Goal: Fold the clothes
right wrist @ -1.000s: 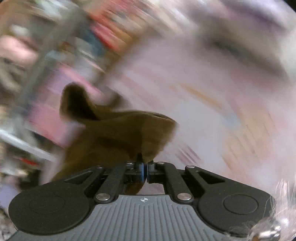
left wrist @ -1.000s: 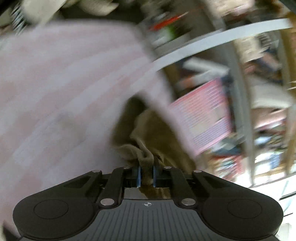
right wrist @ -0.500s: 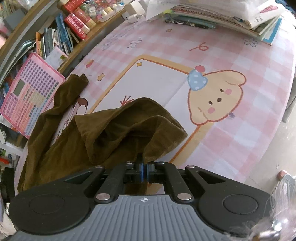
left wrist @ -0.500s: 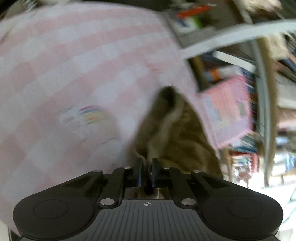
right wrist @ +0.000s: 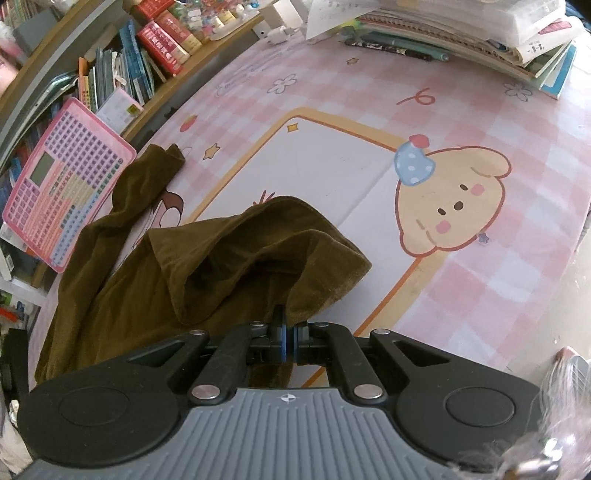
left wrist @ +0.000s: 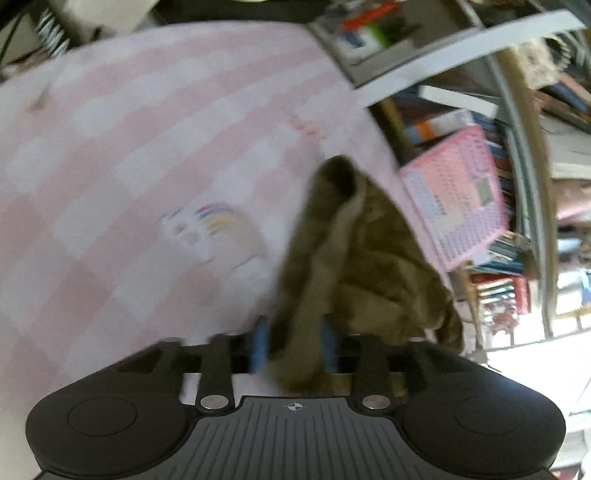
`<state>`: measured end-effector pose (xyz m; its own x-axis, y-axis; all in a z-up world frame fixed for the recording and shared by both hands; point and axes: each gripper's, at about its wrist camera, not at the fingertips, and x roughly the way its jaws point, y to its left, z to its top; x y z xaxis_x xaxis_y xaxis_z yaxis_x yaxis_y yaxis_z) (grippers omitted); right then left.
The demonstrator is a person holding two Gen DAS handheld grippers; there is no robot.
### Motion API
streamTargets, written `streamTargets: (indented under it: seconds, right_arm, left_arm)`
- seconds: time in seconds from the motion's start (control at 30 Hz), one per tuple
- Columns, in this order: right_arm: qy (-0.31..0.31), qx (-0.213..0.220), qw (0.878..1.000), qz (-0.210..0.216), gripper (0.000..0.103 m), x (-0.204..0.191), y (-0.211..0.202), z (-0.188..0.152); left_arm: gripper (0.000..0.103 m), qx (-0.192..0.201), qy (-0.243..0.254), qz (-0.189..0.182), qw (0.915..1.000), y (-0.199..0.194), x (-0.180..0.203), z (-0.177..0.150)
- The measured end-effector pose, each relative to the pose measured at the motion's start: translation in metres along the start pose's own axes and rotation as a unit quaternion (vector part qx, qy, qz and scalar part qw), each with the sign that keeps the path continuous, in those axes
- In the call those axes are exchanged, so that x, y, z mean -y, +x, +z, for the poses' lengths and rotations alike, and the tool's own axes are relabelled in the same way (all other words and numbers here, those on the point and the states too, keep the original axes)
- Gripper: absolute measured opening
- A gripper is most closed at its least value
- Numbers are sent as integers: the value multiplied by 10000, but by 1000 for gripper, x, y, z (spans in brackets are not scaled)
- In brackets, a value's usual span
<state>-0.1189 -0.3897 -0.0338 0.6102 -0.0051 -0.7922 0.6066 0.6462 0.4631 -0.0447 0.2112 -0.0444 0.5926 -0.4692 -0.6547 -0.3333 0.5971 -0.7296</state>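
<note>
Since a moment back, spread apart: left gripper [left wrist: 293, 345], jaws just opening, olive garment [right wrist: 207, 273] loose between them. Pinching its hem, pressed together: right gripper [right wrist: 290, 341]. Lying rumpled on pink checked tablecloth [right wrist: 480, 122], near its edge. Beyond that edge, pink keyboard toy [right wrist: 62, 184], bookshelf [right wrist: 122, 77]; across the cloth, stacked books [right wrist: 480, 33].

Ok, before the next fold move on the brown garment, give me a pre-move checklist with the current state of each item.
1. Right gripper clamped on the brown garment: ok.
2. Left gripper released: ok, its jaws have just been opening, with cloth hanging loose between them.
3. Garment lying flat on the pink checked tablecloth: not ok, bunched and raised.
4. Garment fully on the table: cannot tell, its left side runs near the edge.
5. Stack of books clear of the garment: ok.
</note>
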Motion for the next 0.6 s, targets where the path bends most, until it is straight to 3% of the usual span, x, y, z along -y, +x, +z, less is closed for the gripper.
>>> streamTargets:
  seconds: [0.03,0.07,0.17,0.2,0.3,0.33,0.4,0.47,0.53,0.6]
  right_arm:
    - [-8,-7,10000,-1,3,0,0,0]
    - [-33,-8,10000,-8,3,-1,0,1]
    - [-95,-30,9999,-18,3,-3,1,1]
    - [-112,-36,9999,-22,3,-4,2,2]
    - [-132,-47,9999,-16,3,-4,2,3]
    - [-140,-49,9999,-15,3,-4,3,3]
    - [-156,-59,9999,-19,3,-4,2,3]
    - [-170,-57,9998,-24,3,-5,2,3]
    - [-188,-55,9998,-17,3,-6,2,3]
    - [-180,-88,9998,59,3,-7,3,2]
  left_arm:
    - [60,-21,-71,-5,10000,2,-3,-1]
    - [65,-41,-141,-11,9999,4,-6,-3]
    - [66,51,-193,-94,9998,15,2,-4]
    - [62,87,-205,-108,9997,19,6,-4]
    - [10,193,100,6,9998,25,25,-6]
    - [8,262,354,26,9990,24,35,-7]
    - [8,667,1402,-24,9879,6,68,-17]
    - [8,844,1785,-62,9803,-9,80,-21]
    - [8,826,1335,134,9875,-12,62,-12]
    - [8,674,801,580,9928,-3,31,-6]
